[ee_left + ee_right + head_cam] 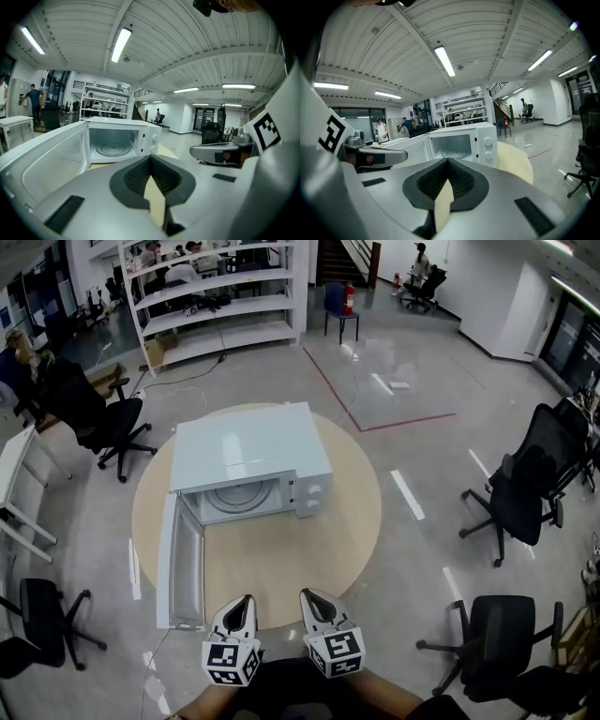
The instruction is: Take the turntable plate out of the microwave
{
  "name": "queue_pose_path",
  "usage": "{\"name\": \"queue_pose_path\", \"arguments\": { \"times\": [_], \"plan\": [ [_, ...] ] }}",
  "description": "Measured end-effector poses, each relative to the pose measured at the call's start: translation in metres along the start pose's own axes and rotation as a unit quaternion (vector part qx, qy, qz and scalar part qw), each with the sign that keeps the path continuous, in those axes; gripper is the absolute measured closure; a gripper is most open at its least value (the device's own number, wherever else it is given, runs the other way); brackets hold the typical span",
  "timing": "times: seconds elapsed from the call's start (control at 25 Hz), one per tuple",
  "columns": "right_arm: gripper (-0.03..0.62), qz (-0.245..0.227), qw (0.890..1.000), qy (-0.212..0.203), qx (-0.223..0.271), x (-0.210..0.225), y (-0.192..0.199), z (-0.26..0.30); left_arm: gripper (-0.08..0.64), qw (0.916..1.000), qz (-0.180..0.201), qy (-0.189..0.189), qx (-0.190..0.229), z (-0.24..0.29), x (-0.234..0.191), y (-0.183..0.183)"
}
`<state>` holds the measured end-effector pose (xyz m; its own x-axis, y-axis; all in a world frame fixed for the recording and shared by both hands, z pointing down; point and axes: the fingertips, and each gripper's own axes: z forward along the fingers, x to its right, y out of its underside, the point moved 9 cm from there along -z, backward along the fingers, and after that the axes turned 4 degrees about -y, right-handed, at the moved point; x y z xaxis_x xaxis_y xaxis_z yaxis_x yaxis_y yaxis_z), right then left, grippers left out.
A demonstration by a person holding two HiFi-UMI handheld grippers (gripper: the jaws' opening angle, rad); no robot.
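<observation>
At table [281,573] near edge: left gripper [246,600], right gripper [310,595] closed, empty; microwave door [180,563] open.

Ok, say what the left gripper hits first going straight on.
Likely the left gripper meets the microwave front beside its open cavity; tilted down, it may touch the table first. Depth unclear.

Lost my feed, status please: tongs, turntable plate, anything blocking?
Left tongs shut, empty. Right tongs shut, empty. Turntable plate inside microwave, door open. Nothing blocking.
</observation>
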<state>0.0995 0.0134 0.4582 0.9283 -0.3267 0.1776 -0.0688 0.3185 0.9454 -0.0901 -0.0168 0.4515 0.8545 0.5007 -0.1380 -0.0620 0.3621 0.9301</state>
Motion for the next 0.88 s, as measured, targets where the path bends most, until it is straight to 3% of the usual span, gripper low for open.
{"name": "queue_pose_path", "arguments": {
  "times": [0.2, 0.4, 0.88],
  "plan": [
    [0.577, 0.002, 0.999, -0.033, -0.002, 0.03, -0.005, 0.021, 0.512, 0.9991, -0.024, -0.035, -0.009, 0.024, 0.003, -0.002],
    [0.577, 0.006, 0.999, -0.037, -0.02, 0.043, -0.006, 0.05, 0.512, 0.9979, -0.036, -0.046, -0.027, 0.044, -0.007, 0.002],
    [0.577, 0.02, 0.996, -0.016, -0.087, 0.053, -0.018, 0.144, 0.512, 0.9957, -0.086, -0.017, -0.028, 0.117, -0.067, -0.015]
  ]
}}
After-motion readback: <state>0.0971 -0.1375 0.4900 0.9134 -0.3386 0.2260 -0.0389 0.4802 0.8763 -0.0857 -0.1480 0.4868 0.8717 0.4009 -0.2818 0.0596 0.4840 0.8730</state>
